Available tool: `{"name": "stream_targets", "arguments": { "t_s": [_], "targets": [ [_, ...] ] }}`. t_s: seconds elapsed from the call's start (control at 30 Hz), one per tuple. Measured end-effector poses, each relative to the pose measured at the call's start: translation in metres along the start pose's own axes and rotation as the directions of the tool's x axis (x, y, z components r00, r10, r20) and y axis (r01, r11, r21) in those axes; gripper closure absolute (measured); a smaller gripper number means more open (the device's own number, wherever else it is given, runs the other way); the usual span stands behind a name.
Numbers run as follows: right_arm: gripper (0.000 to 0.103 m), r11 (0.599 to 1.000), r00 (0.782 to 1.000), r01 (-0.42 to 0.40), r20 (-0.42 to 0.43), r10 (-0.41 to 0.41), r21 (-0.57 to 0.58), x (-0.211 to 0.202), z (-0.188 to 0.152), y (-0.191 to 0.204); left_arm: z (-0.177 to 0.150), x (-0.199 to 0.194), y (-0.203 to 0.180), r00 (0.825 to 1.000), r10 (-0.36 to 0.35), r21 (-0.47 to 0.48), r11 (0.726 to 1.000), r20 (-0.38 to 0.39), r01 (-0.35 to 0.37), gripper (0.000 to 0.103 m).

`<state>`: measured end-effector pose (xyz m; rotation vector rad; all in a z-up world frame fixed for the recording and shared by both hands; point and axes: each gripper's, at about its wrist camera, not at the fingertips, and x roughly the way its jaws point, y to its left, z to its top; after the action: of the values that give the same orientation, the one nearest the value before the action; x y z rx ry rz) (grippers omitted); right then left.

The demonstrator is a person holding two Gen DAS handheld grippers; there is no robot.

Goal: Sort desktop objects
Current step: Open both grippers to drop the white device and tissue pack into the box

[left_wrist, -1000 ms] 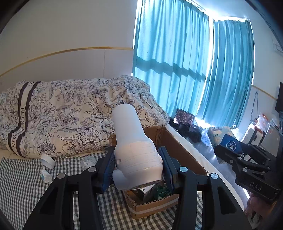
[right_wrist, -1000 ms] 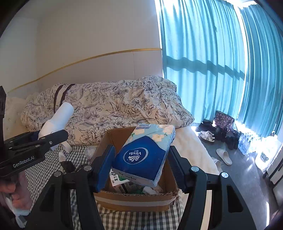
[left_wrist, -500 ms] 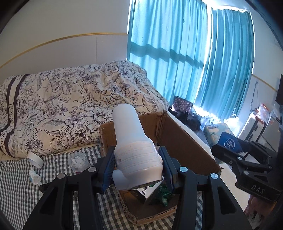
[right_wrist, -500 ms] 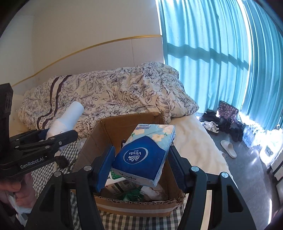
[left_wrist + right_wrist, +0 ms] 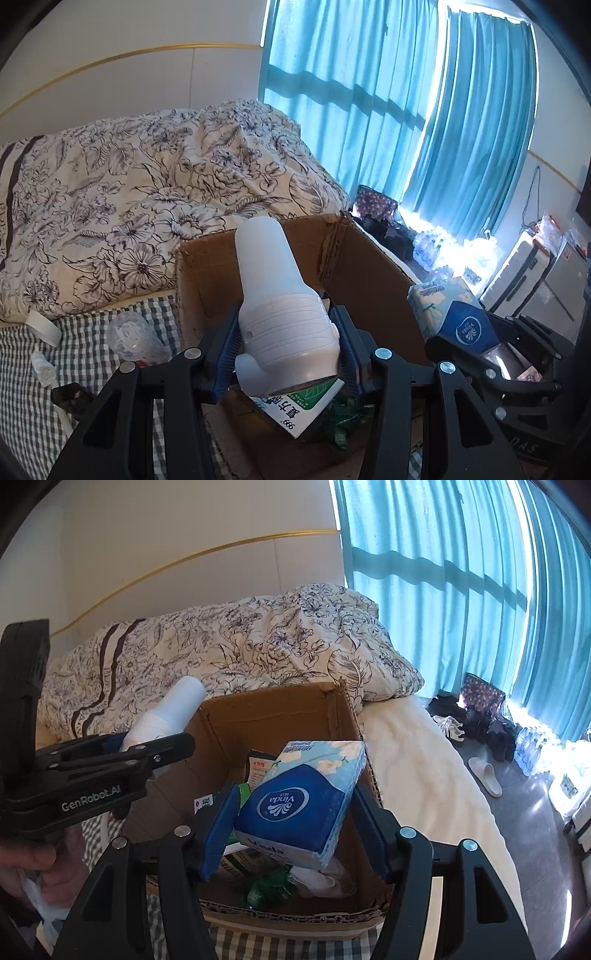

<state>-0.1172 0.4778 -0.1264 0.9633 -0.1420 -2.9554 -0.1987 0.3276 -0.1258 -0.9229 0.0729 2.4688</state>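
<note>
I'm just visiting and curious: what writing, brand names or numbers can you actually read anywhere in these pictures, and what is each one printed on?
"Vinda": blue-and-floral soft tissue pack held in the right gripper.
"GenRobot.AI": black side of the left gripper, seen from the right wrist.
"666", seemingly upside down: white-and-green carton in the brown cardboard box, beneath the white plastic bottle.
Chinese characters on that carton and on a brown packet: too small to read.
Letters on the right gripper's body: too dim.

tissue pack (image 5: pixel 301 808): "Vinda" in white on blue oval, over the cardboard box (image 5: pixel 280 709) | left gripper (image 5: pixel 162 753) body: "GenRobot.AI" white, left of box | carton (image 5: pixel 303 410) inside box: "666" upside down plus Chinese characters | right gripper (image 5: pixel 461 354) body: "DAS", right of box
</note>
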Motion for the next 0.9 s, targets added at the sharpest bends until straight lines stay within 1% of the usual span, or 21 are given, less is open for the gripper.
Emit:
{"name": "stream_targets", "arguments": {
  "t_s": [0.13, 0.2, 0.23, 0.3, 0.37, 0.63, 0.73, 0.8, 0.9],
  "targets": [
    [0.041, 1.000, 1.000, 0.008, -0.010, -0.008, -0.026, 0.007, -0.001, 0.003, -0.001, 0.011, 0.001, 1.000, -0.001, -0.009, 1.000, -0.020, 0.001, 0.054],
    [0.041, 0.999, 1.000, 0.019, -0.010, -0.019, -0.039, 0.009, -0.002, 0.005, -0.001, 0.014, 0.001, 1.000, 0.003, -0.008, 1.000, -0.027, -0.003, 0.051],
    [0.041, 0.999, 1.000, 0.023, -0.010, -0.024, -0.044, 0.010, -0.002, 0.006, -0.001, 0.014, 0.001, 1.000, 0.003, -0.008, 1.000, -0.025, -0.003, 0.048],
    [0.040, 0.999, 1.000, 0.027, -0.008, -0.028, -0.041, 0.010, -0.004, 0.006, 0.001, 0.012, 0.003, 1.000, -0.006, -0.012, 1.000, -0.014, 0.006, 0.032],
    [0.038, 0.999, 1.000, 0.029, -0.005, -0.029, -0.031, 0.009, -0.003, 0.005, 0.004, 0.008, 0.003, 1.000, -0.012, -0.016, 1.000, 0.001, 0.012, 0.027],
    [0.037, 0.999, 0.999, 0.040, 0.023, -0.039, -0.010, -0.009, 0.004, 0.005, 0.014, -0.020, 0.005, 0.999, 0.001, -0.024, 1.000, 0.047, 0.000, 0.027],
    [0.037, 0.999, 0.999, 0.039, 0.032, -0.039, -0.005, -0.019, 0.008, 0.009, 0.018, -0.037, 0.011, 0.998, 0.009, -0.037, 0.999, 0.069, -0.006, 0.026],
    [0.036, 0.999, 0.999, 0.037, 0.039, -0.037, -0.002, -0.026, 0.010, 0.011, 0.019, -0.048, 0.016, 0.996, 0.014, -0.047, 0.999, 0.083, -0.010, 0.023],
    [0.035, 0.999, 0.998, 0.034, 0.053, -0.034, -0.005, -0.038, 0.014, 0.018, 0.021, -0.067, 0.023, 0.994, 0.028, -0.058, 0.998, 0.104, -0.022, 0.023]
  ]
}}
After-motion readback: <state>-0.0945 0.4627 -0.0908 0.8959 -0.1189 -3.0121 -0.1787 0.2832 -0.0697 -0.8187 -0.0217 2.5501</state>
